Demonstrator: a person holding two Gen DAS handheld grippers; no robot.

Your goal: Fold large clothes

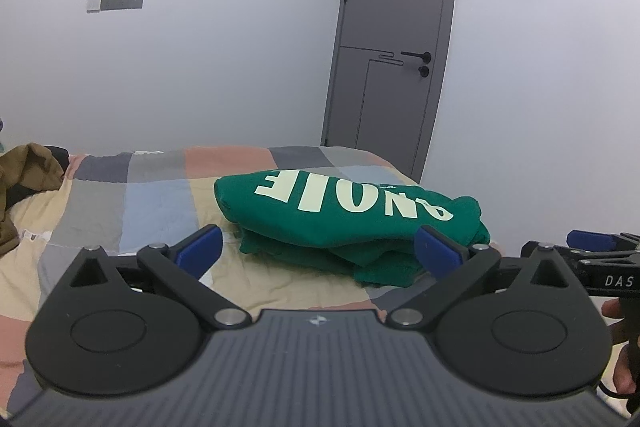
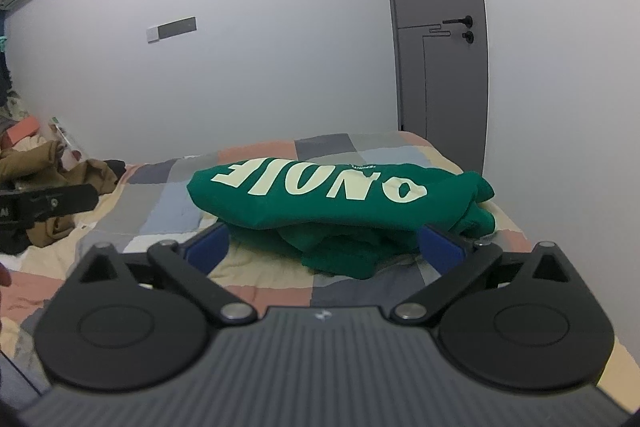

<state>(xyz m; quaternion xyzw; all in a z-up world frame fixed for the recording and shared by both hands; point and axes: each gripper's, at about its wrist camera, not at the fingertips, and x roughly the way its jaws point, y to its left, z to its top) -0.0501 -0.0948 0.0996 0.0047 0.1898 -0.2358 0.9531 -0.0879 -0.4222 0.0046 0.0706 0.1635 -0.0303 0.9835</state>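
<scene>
The green sweatshirt [image 1: 344,215] is seen folded at mid-frame on the patchwork bed [image 1: 160,195], both left tongs [image 1: 318,247] and right tongs [image 2: 324,247] spread wide and empty — yet the loosely stacked layers could be toppled by any nudge.

The green sweatshirt [image 1: 344,215] lying folded on the bed [image 1: 160,195] carries large cream block letters across its top face. They appear upside down from both wrist views; the ones that show look like "ONOIE" when turned round, though the last letter could be an F or an E. A line of tiny cream print sits just beside the big letters [image 2: 362,167], too small to read. In the left wrist view, the black body of the right gripper [image 1: 592,241] bears white letters "DAS" [image 1: 619,281], cut off by the picture's edge.
</scene>
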